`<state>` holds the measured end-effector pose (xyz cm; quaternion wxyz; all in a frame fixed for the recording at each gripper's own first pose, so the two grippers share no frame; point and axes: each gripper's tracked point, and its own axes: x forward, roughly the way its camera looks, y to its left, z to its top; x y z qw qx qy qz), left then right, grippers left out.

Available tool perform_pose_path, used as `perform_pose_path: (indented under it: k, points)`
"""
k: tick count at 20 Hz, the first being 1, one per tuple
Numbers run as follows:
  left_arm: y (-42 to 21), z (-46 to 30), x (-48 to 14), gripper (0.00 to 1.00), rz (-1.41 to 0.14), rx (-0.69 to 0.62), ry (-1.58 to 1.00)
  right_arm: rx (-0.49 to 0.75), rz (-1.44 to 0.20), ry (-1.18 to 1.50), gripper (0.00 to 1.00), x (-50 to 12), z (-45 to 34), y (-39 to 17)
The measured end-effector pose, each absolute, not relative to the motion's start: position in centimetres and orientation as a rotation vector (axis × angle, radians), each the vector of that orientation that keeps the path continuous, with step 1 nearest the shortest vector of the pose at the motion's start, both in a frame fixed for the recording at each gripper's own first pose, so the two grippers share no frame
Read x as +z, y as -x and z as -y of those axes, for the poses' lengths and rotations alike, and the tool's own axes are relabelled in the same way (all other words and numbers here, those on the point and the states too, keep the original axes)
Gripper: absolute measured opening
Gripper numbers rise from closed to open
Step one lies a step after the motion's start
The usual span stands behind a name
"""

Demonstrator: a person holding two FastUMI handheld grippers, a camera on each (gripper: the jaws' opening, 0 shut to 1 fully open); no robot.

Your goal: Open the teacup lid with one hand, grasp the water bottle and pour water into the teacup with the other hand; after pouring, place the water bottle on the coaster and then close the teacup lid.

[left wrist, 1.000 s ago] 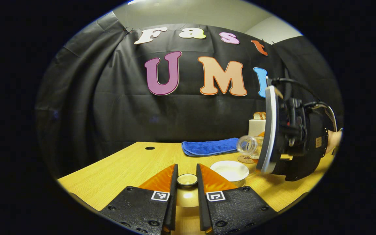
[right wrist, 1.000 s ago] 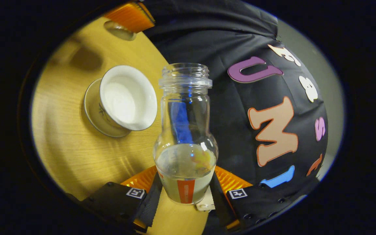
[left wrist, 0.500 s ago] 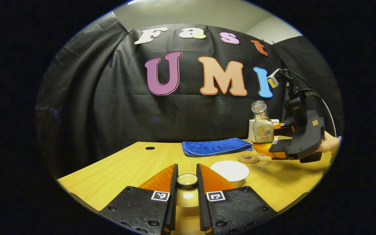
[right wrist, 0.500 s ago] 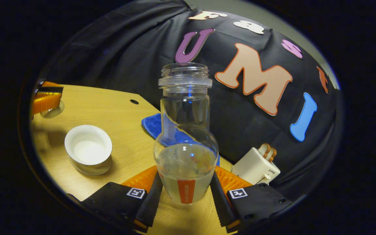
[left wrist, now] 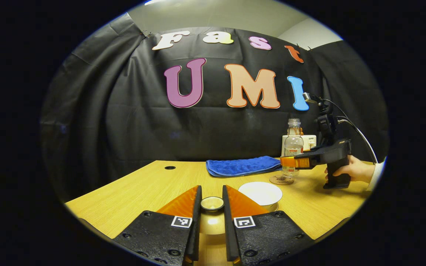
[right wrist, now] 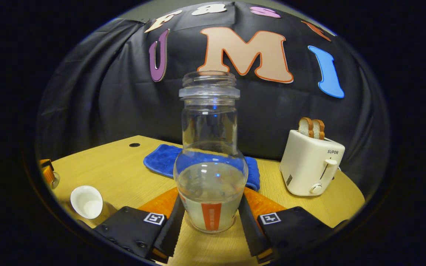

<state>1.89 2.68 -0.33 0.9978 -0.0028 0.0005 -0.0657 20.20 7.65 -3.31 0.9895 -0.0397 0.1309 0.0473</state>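
Water bottle is upright again, back from the tilt, over the coaster. Your right gripper clamps it; left gripper pinches the lid. Pouring's done: lower and release.

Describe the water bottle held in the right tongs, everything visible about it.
The clear, uncapped water bottle looks like glass or hard plastic: a threaded mouth with a collar ring, a straight neck, and a bulbous lower body carrying an orange label strip. Water fills only the bottom part. It stands upright, gripped low on both sides by the right tongs. In the left gripper view it sits at or just above the round brown coaster, beside the blue folded cloth; whether it touches the coaster cannot be told.
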Motion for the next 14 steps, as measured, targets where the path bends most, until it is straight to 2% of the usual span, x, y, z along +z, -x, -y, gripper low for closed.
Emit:
perform_pose_path:
  k: [14]
  points:
    - [-1.9, -2.7, -0.4, 0.26, 0.000, -0.132, 0.006, 0.097, -0.289, 0.052, 0.77, -5.3, -7.7, -21.0]
